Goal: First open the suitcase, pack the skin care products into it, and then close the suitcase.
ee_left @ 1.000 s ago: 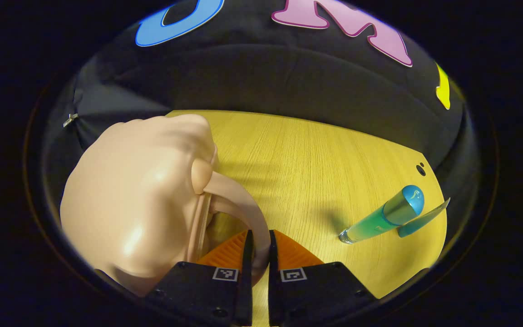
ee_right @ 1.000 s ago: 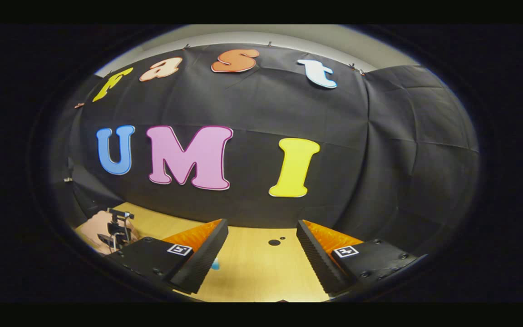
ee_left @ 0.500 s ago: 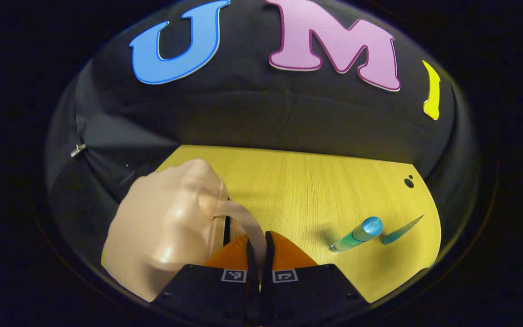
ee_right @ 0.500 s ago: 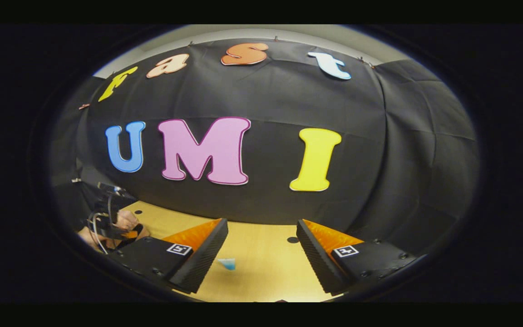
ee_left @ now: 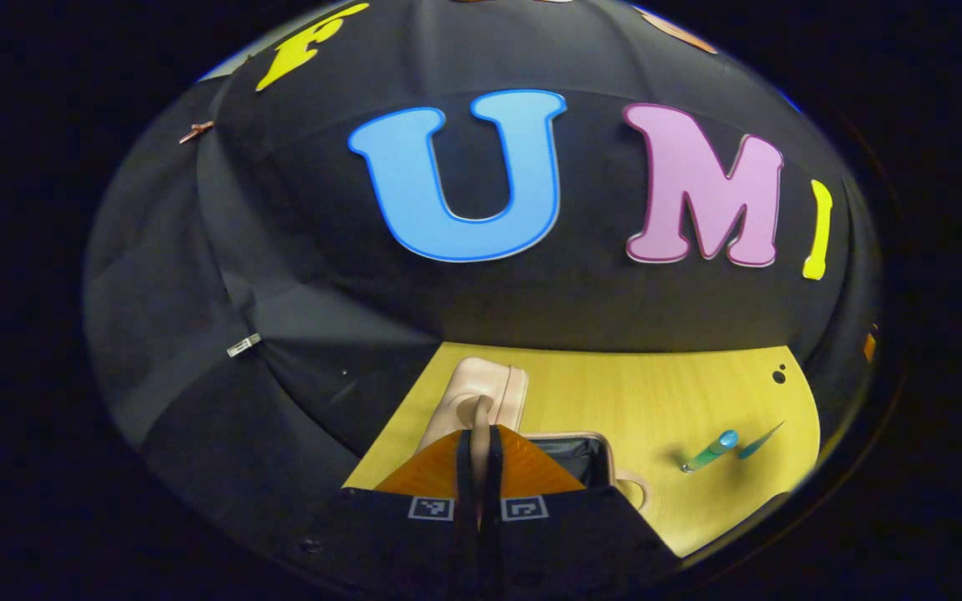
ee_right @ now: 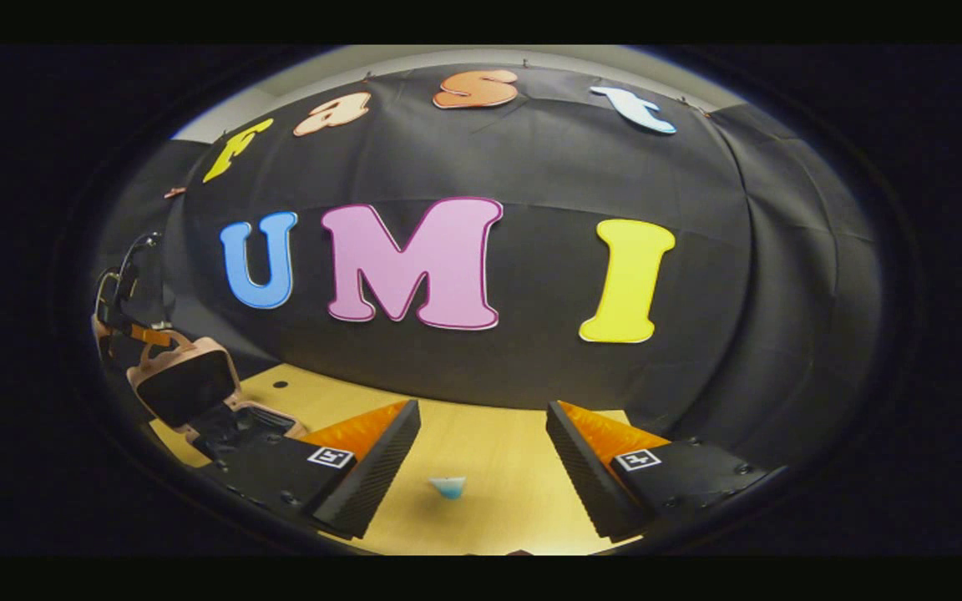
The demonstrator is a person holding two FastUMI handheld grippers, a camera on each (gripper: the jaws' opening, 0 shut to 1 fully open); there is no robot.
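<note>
Holding suitcase lid (ee_left: 481, 392) up w/ left hand-held gripper (ee_left: 479, 434).

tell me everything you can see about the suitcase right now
The suitcase is small, with a smooth, glossy peach-pink shell that looks like hard plastic and a dark lining inside. It stands open on the left end of the wooden table: the lid is lifted nearly upright, and the base lies flat, showing its dark interior. A curved handle of the same pink sits on the lid's edge, and the left gripper is shut on the handle, holding the lid up. Nothing can be seen packed inside yet.
</note>
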